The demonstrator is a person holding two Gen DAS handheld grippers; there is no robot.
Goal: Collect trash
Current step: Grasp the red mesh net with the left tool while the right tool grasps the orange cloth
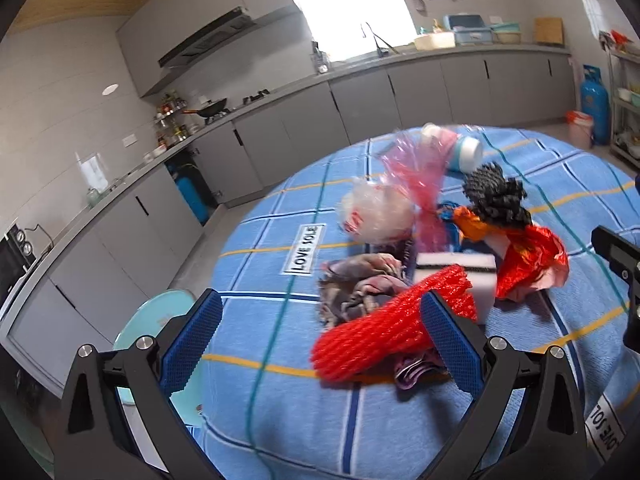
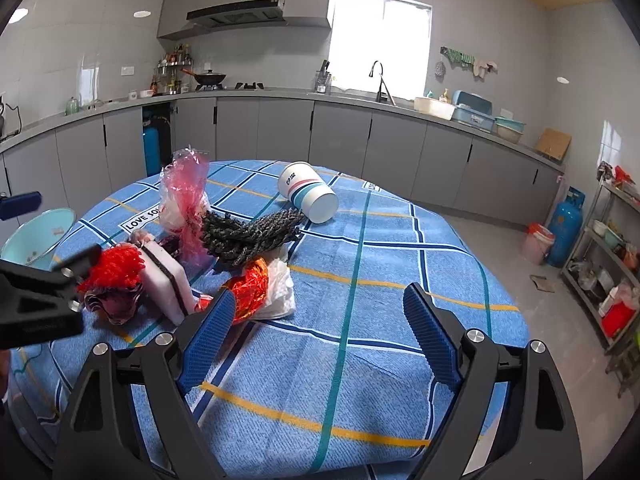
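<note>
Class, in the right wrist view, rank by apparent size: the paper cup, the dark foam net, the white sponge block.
1. dark foam net
2. paper cup and white sponge block: look alike, and the sponge block is nearer, so unranked.

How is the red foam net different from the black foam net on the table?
The red foam net is bright red; the black foam net is dark grey-black. The red one lies at the near edge of the pile beside the left gripper; the black one lies farther back, near the paper cup. Both are ribbed mesh sleeves lying on the tablecloth.
</note>
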